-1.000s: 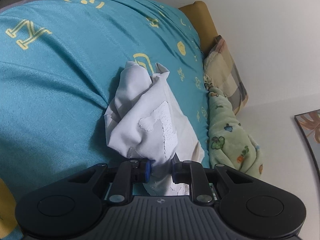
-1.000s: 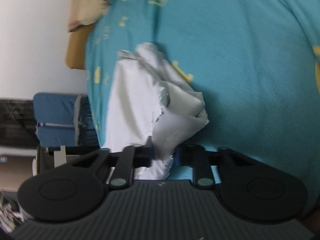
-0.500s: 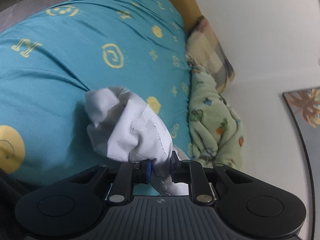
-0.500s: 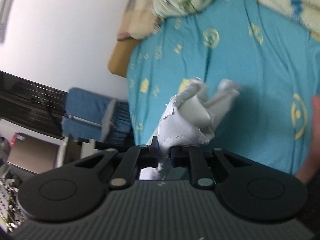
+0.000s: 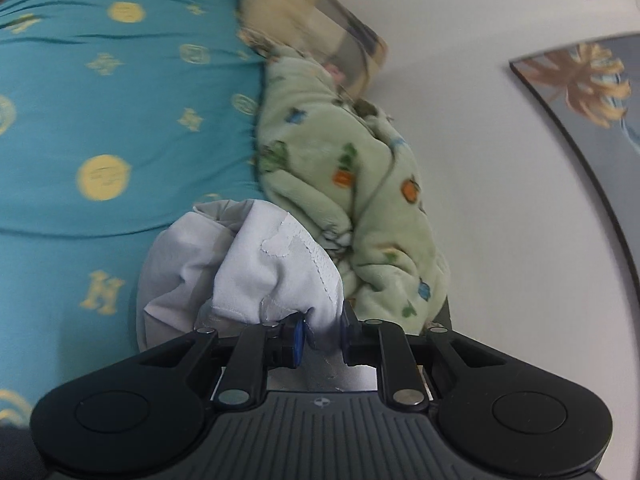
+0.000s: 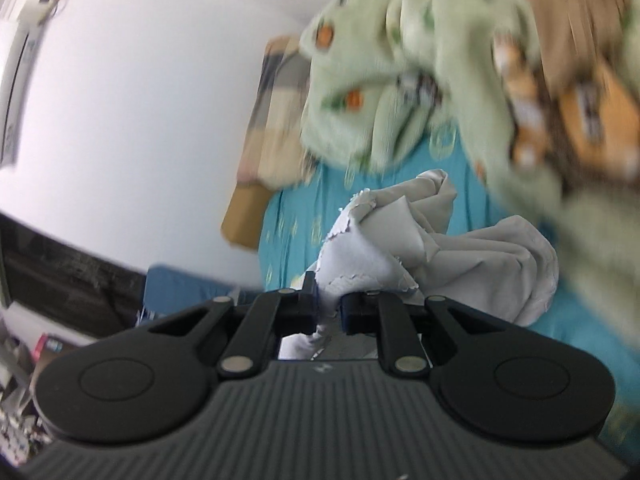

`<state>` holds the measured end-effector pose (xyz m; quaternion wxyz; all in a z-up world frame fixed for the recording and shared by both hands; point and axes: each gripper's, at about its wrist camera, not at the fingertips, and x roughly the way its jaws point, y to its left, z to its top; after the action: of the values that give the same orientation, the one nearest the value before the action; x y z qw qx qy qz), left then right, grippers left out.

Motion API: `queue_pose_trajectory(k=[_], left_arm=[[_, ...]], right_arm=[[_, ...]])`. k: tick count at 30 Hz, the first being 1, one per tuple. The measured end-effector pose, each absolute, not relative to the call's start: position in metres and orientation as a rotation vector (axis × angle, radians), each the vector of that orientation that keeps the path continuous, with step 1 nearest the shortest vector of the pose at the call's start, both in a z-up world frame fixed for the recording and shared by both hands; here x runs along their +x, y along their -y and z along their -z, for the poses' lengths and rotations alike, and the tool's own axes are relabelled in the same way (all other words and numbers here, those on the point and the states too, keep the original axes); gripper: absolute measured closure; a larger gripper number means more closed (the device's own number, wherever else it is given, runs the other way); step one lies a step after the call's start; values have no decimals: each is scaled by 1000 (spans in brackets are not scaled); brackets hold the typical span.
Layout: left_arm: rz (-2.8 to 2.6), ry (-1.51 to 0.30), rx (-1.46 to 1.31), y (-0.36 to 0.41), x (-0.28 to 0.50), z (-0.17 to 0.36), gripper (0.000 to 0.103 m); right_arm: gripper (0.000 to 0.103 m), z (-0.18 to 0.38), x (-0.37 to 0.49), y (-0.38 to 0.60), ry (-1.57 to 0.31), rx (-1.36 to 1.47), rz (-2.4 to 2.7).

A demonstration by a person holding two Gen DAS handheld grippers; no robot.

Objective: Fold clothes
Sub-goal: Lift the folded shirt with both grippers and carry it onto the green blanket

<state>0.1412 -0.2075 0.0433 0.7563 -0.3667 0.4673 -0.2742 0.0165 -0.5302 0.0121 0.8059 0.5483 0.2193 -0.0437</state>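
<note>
1. Both wrist views have swung toward the head of the bed since the earlier frames: the green fleece blanket [image 5: 352, 184], then a narrow strip at 3 o'clock, now fills the middle of the left view, and the white garment [image 5: 256, 272] sits bunched closer to the fingers.
2. Left gripper [image 5: 322, 334] is clamped on a fold of the white garment, which rises toward 11 o'clock over the teal bedsheet [image 5: 120, 120] as a crumpled bundle touching the blanket's edge.
3. Right gripper [image 6: 328, 312] is pinched tight on a ragged edge of the same garment [image 6: 440, 240], whose bulk spreads toward 2 o'clock.
4. From the right view, the blanket [image 6: 360, 80] hangs blurred at 12 to 3 o'clock, above the cloth.
5. A checked pillow [image 5: 320, 20] lies at 12 o'clock in the left view, against the white wall [image 5: 500, 200]; a framed picture [image 5: 592, 92] shows at 2 o'clock.
</note>
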Motion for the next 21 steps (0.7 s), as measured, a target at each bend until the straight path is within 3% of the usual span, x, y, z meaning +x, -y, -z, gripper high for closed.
queue_pose_trajectory(k=[4, 9, 12, 15, 21], left_arm=[[671, -1003, -750, 306, 209, -87, 85], [840, -895, -709, 433, 283, -172, 85], [919, -807, -683, 497, 304, -195, 85], [948, -781, -590, 537, 305, -164, 84], [930, -852, -382, 572, 285, -39, 85]], right_arm=[[89, -54, 59, 603, -414, 1133, 136], [89, -139, 91, 687, -167, 1008, 141], [89, -171, 97, 715, -54, 844, 178], [88, -162, 100, 728, -38, 734, 275], [88, -27, 94, 734, -264, 804, 444]])
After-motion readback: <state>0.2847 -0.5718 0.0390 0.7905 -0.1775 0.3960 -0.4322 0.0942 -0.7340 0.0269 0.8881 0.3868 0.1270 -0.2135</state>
